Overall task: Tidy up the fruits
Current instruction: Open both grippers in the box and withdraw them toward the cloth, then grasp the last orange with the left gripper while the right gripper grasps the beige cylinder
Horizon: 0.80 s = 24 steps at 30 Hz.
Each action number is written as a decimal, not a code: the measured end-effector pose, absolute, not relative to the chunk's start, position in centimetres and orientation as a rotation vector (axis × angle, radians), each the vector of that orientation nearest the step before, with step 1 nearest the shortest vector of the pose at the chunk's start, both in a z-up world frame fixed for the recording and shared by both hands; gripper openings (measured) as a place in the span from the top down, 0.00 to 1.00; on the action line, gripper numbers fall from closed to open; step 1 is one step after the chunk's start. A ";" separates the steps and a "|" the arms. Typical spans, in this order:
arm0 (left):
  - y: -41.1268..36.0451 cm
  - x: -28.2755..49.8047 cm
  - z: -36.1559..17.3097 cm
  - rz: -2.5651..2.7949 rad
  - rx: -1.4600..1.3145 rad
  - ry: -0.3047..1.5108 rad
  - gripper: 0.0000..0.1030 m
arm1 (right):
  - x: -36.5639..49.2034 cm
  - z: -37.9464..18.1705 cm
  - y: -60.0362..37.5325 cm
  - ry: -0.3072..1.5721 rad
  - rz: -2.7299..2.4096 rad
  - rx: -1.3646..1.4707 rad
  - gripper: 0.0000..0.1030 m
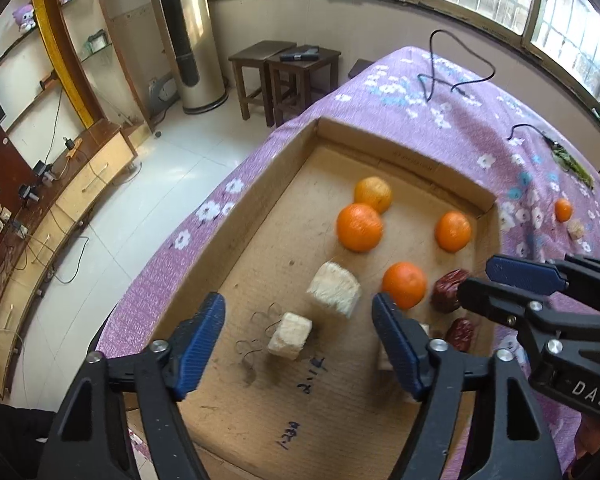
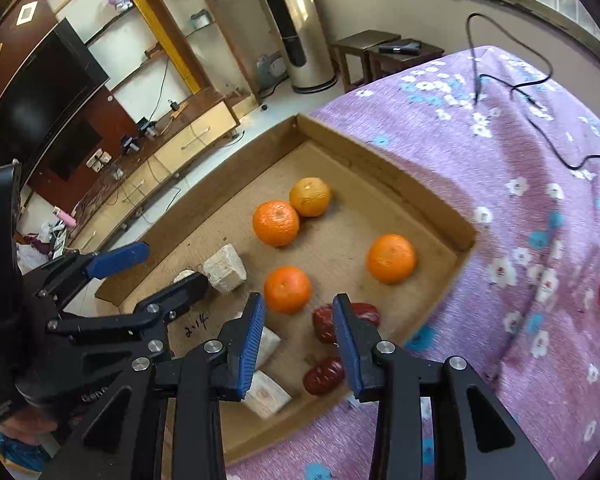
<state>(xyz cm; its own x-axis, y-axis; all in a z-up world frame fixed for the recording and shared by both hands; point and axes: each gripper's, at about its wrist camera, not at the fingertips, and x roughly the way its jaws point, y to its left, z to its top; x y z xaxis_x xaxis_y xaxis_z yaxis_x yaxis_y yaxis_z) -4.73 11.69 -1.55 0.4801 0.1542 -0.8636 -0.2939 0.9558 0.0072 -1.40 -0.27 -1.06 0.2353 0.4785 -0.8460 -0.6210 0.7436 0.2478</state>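
Cardboard tray (image 1: 284, 176) sits on the purple flowered bed (image 1: 440, 92), with 4 oranges inside: 2 touching at 12 o'clock (image 2: 276, 222), 1 at 3 o'clock (image 2: 391, 258), 1 near the middle (image 2: 287, 289). Pale chunks (image 1: 334, 288) lie around 9 o'clock, 2 red dates (image 2: 325, 375) at 5 o'clock. Left tongs (image 1: 298, 344) hang wide apart above the tray, gripping nothing. Right tongs (image 2: 298, 344) are apart too, over the dates. 1 more orange (image 1: 563, 210) lies out on the bed.
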 end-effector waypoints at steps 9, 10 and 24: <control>6.6 -3.0 0.0 0.170 -0.116 1.006 0.20 | -2.0 0.6 -7.2 1.066 0.600 -0.101 0.48; 5.9 -2.8 0.1 0.154 -0.111 1.004 0.20 | -2.1 0.7 -8.1 1.064 0.581 -0.096 0.47; -3.9 0.9 0.2 -0.025 -0.032 1.010 0.20 | -1.7 -0.5 -20.9 1.087 0.347 0.025 0.43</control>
